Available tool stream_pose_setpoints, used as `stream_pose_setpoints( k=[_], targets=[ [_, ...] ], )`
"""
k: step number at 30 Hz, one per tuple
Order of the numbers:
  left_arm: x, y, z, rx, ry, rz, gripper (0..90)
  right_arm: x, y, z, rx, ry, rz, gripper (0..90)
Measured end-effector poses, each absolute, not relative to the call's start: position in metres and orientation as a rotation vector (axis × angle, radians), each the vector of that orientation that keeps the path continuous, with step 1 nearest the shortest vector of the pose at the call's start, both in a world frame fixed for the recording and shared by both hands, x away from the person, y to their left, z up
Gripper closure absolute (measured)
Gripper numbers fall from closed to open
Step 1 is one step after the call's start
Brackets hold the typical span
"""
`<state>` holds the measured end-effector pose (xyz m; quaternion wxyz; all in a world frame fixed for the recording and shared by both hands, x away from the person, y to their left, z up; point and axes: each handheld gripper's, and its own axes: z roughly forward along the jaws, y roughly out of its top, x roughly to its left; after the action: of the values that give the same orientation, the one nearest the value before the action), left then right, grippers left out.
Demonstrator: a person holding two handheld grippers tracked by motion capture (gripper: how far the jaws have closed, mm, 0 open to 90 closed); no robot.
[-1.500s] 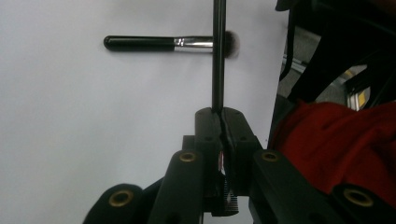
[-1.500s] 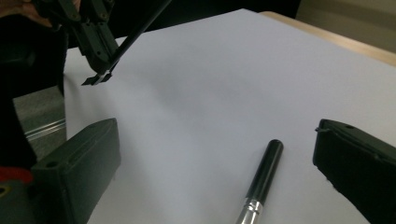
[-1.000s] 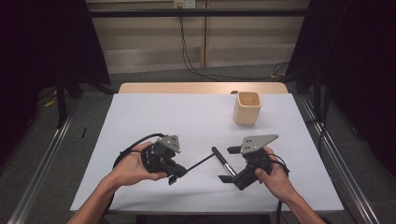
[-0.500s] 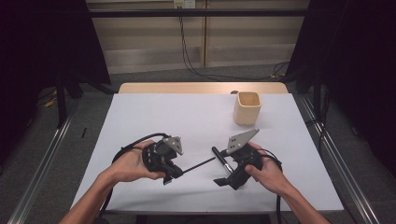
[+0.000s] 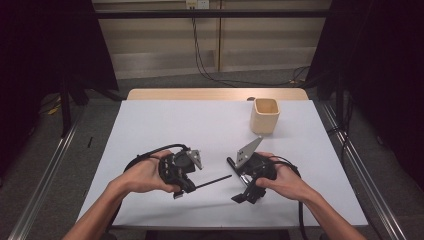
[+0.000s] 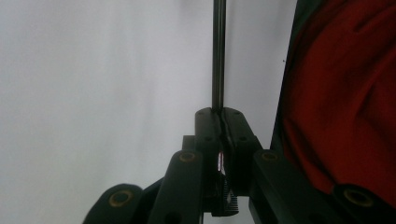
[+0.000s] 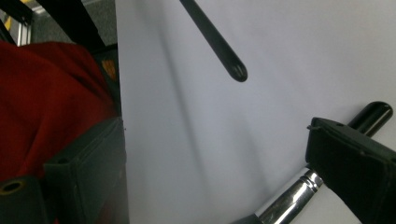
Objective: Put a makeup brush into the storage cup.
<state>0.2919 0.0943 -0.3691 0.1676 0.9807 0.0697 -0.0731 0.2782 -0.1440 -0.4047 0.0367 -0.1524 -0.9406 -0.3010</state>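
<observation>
The left gripper [image 6: 219,122] is clamped on a thin, smooth dark rod [image 6: 218,56]; the right gripper [image 7: 210,154] is held wide beside a black-capped, chrome-ferruled handle [image 7: 299,191].

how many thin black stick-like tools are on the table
2. One thin black rod is clamped in the left claw, pointing toward the right hand. A second black tool with a silver collar lies by the right claw.

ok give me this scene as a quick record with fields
left gripper: shut on thin rod
right gripper: open, jaws wide apart
near right jaw: black-handled tool with metal collar, lying on the table
rod tip: seen in right gripper view, free above table
cup: upright, far right of table
</observation>
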Motion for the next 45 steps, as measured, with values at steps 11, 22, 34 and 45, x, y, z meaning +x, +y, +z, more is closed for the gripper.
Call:
stream_pose_setpoints(
  k=[11,22,34,45],
  targets=[
    [0.289,0.086,-0.374,2.839,0.166,-0.207,85.9,0.282,-0.130,-0.408,-0.442,-2.887,-0.711,5.0],
    [0.288,0.083,-0.379,2.814,0.133,-0.201,85.8,0.290,-0.121,-0.412,-0.395,-2.845,-0.715,27.7],
    [0.288,0.079,-0.386,2.837,0.120,-0.194,85.8,0.296,-0.113,-0.410,-0.348,-2.847,-0.692,45.9],
    [0.288,0.077,-0.391,2.849,0.116,-0.182,85.8,0.294,-0.111,-0.408,-0.291,-2.858,-0.704,67.0]
  ],
)
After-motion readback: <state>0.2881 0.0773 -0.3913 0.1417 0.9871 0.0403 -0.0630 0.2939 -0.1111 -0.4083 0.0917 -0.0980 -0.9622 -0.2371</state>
